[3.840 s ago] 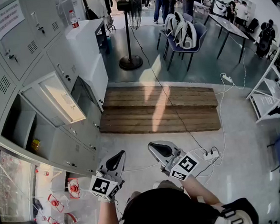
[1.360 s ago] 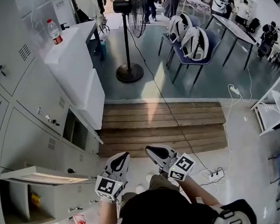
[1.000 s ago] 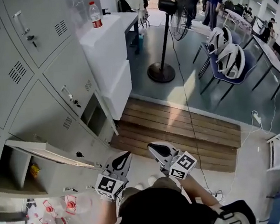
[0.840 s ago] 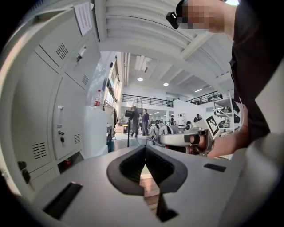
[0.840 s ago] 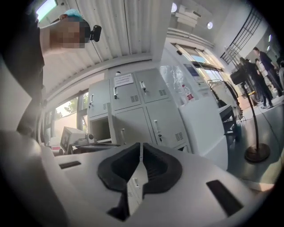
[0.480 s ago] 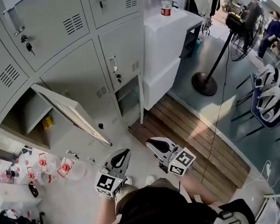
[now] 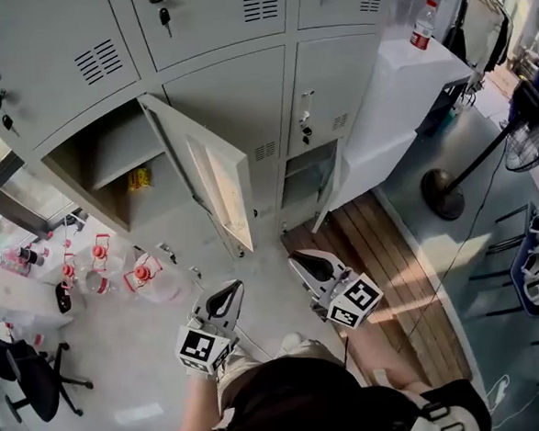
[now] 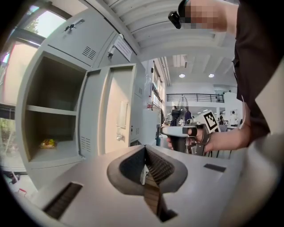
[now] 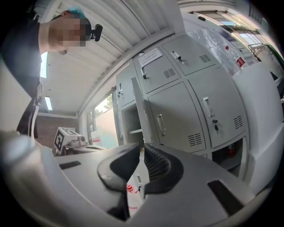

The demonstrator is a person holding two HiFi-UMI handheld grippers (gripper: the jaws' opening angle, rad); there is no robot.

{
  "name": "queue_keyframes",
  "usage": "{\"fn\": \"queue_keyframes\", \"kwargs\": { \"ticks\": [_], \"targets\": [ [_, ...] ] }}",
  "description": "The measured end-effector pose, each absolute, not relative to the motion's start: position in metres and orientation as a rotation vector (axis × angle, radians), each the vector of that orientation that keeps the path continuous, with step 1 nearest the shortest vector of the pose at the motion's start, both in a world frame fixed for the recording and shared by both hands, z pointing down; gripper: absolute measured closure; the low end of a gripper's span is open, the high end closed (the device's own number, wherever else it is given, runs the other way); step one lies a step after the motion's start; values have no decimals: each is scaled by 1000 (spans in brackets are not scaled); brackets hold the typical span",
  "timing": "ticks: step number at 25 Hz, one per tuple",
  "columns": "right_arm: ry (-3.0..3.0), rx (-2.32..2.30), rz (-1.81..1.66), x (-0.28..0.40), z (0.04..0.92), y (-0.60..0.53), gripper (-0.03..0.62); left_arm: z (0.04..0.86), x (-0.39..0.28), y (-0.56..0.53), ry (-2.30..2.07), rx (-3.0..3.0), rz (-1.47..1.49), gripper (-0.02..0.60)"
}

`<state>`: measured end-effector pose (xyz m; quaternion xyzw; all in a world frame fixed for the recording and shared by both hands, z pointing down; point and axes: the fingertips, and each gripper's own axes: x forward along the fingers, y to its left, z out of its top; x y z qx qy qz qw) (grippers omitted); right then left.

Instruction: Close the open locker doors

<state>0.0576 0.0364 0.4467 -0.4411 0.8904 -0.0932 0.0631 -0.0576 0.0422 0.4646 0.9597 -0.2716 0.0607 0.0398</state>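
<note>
**Progress.** No door is closed yet, judging by how the doors stand. Neither claw touches a locker, and both hang well short of the cabinet front.

**Findings, left to right.**
- Red-capped water jugs (image 7: pixel 98 270) lie on the floor at the foot of the lockers. There are at least four; an exact count is not possible.
- The upper open compartment (image 7: pixel 100 162) has one shelf and holds one small yellow packet (image 7: pixel 138 179).
- Its tall locker door (image 7: pixel 219 181) is swung fully out, edge-on to the viewer. It stands ahead of the left claw.
- The left claw (image 7: pixel 229 293) has its jaws brought together and holds nothing.
- The right claw (image 7: pixel 302 263) also has its jaws together and is empty. It points toward the lockers.
- The low locker door (image 7: pixel 332 194) hangs ajar beside the white counter (image 7: pixel 399 95). The small compartment behind it is exposed.
- One red-capped bottle (image 7: pixel 425 26) stands on that counter.

**Count.**
- Open doors: two.
- Claws: two.
- Packets inside the lockers: one.
- Every other door in view sits flush and shut.

**Outstanding.** Both open doors remain to be pushed home. The tall one appears nearer the left claw and the low one nearer the right.
</note>
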Motion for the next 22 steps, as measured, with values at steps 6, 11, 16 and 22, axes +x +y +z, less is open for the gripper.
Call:
{"fn": "queue_keyframes", "kwargs": {
  "ticks": [6, 11, 16, 22],
  "targets": [
    [2713, -1352, -271, 34, 450, 5, 512, 468, -113, 26, -948, 2894, 157, 574],
    [2691, -1446, -249, 26, 455, -18, 428, 466, -150, 14, -998, 2869, 148, 574],
    [2681, -1497, -244, 18, 457, -32, 401, 466, -172, 6, -1009, 2867, 126, 574],
    [2666, -1551, -256, 11, 461, -44, 385, 464, -192, 0, -1019, 2856, 124, 574]
  ]
}}
